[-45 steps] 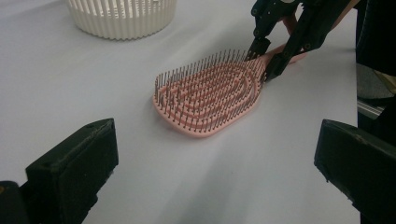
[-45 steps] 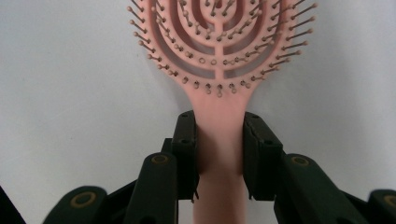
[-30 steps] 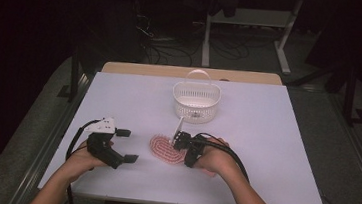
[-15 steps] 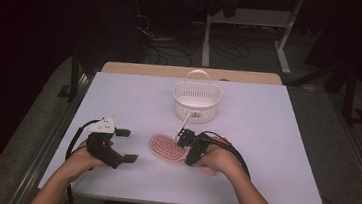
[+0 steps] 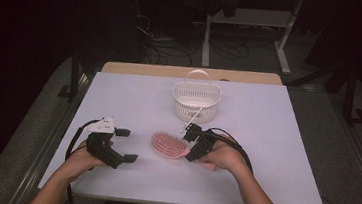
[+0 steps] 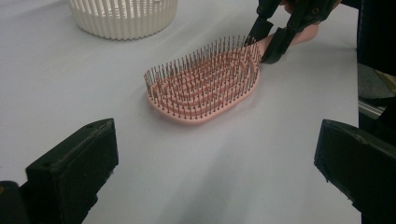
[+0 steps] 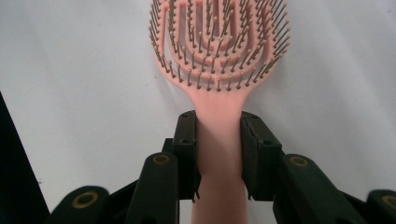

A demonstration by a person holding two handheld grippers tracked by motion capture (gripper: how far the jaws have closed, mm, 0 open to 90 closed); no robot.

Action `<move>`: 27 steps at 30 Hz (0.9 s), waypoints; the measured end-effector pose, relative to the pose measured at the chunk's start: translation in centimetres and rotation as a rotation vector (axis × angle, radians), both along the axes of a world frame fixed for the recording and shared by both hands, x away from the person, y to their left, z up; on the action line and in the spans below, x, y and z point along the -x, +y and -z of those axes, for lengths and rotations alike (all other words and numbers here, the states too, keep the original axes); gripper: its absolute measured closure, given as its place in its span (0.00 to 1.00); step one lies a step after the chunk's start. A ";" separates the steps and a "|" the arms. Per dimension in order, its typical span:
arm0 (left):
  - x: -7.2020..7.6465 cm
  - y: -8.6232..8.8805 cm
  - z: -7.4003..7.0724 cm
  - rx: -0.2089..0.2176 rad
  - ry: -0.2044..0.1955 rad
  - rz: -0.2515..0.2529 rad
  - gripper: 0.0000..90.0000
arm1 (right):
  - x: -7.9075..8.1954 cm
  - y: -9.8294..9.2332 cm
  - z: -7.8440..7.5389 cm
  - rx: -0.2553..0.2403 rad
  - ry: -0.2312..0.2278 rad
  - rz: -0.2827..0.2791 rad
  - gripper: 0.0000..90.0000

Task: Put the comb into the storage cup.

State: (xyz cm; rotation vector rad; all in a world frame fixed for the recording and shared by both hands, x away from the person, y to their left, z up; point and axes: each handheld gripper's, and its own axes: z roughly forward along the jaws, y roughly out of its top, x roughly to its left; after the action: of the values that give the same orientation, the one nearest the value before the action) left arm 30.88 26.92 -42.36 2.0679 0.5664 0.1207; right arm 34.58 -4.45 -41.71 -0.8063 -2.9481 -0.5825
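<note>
On the white table [image 5: 275, 141], the biggest thing in the scene, everything sits in the half nearer the person; a strip of wooden board [image 5: 137, 68] shows along the table's far edge, and beyond it the room is dark, with a pale stand [image 5: 285, 46] and loose cables on the floor; next in size, a white slatted basket [image 5: 195, 108] with an upright loop handle stands at the middle of the table, toward the far side; in front of it and a little to the left lies the pink hairbrush [image 5: 169, 145], bristles up, its oval head pointing left toward the left gripper and its handle running right into the right gripper; the brush is near the basket but apart from it; the right gripper [image 5: 196, 142] holds that handle, and in the right gripper view its two black jaws are clamped on the pink handle [image 7: 219, 140] just below the head, one pad pressed on each side; the left gripper [image 5: 122, 145] rests well to the left of the brush, not touching it; its jaws stand wide apart with nothing between them, and in the left gripper view the brush head [image 6: 205, 81] lies on the table ahead of them
</note>
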 end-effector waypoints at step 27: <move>0.0 -0.1 0.1 -0.008 0.000 0.001 0.00 | -0.3 -3.6 -3.4 -0.230 -0.100 0.049 0.76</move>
State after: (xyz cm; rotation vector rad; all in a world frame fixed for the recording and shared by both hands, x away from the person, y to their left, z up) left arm 30.91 26.86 -42.42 2.0757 0.5653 0.1220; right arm 34.86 -8.01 -38.30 -0.8492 -2.8803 -0.9701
